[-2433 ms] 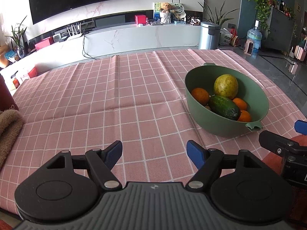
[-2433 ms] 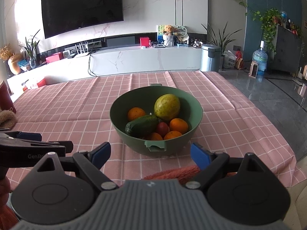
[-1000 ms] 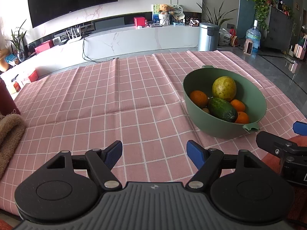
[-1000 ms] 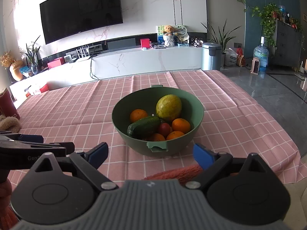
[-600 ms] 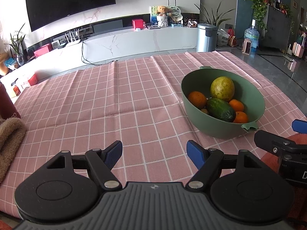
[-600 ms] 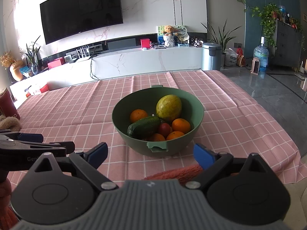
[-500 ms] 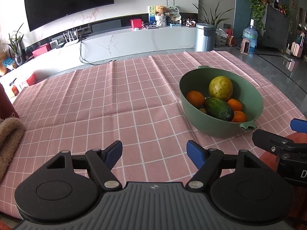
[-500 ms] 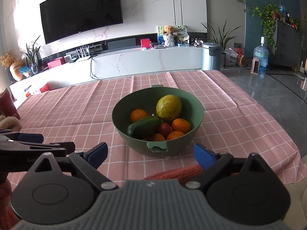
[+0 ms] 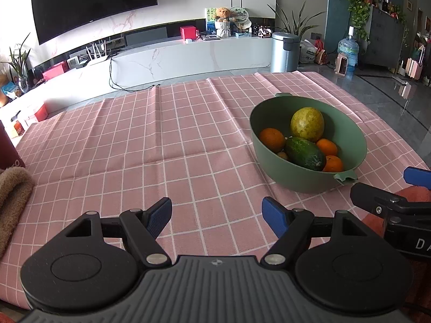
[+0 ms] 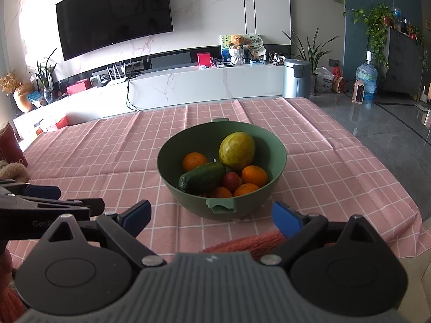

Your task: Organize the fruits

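A green bowl (image 10: 277, 161) stands on the pink checked tablecloth (image 10: 107, 156). It holds a yellow-green round fruit (image 10: 237, 147), a dark green cucumber (image 10: 202, 178), several oranges (image 10: 194, 161) and a small red fruit (image 10: 230, 181). My right gripper (image 10: 211, 216) is open and empty, just in front of the bowl. My left gripper (image 9: 216, 212) is open and empty over the cloth, left of the bowl (image 9: 350, 134). The right gripper's fingers (image 9: 377, 196) show at the right edge of the left wrist view.
A brown towel (image 9: 12, 191) and a dark red cup (image 9: 8, 148) lie at the table's left edge. A reddish fuzzy cloth (image 10: 247, 242) lies under my right gripper. Behind the table stand a white TV bench (image 10: 202, 83) and a metal bin (image 10: 297, 78).
Both grippers have drawn back and up slightly; the bowl sits a little farther away in both views. The jaws stay open. The fruit has not moved.
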{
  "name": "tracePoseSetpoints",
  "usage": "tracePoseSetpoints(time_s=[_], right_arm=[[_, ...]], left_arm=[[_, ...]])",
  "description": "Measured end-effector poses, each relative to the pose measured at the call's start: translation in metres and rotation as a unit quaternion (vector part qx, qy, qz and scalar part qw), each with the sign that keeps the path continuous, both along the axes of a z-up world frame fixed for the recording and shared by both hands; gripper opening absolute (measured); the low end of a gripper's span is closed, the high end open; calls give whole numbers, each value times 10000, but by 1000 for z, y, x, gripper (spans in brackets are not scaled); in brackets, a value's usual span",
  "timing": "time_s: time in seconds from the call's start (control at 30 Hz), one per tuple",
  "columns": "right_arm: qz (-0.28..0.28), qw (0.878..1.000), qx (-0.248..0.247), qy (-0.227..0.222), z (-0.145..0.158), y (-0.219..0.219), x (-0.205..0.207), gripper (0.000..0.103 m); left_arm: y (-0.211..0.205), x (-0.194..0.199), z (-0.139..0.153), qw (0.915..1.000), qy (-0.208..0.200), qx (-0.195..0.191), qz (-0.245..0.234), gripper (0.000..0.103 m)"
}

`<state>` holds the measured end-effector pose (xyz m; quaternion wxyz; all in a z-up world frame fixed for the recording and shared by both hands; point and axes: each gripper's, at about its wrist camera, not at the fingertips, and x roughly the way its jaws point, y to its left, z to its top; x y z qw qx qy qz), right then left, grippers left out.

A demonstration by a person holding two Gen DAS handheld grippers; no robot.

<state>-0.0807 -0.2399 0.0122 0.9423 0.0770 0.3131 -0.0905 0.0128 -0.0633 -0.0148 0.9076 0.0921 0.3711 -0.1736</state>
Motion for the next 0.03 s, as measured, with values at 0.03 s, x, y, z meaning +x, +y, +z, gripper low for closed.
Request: tracePoseSetpoints(time_s=[0.03], right_arm=[[0,10000,-3,2,0,0,0,93]], left_arm=[[0,0,0,10000,5,0,7,89]])
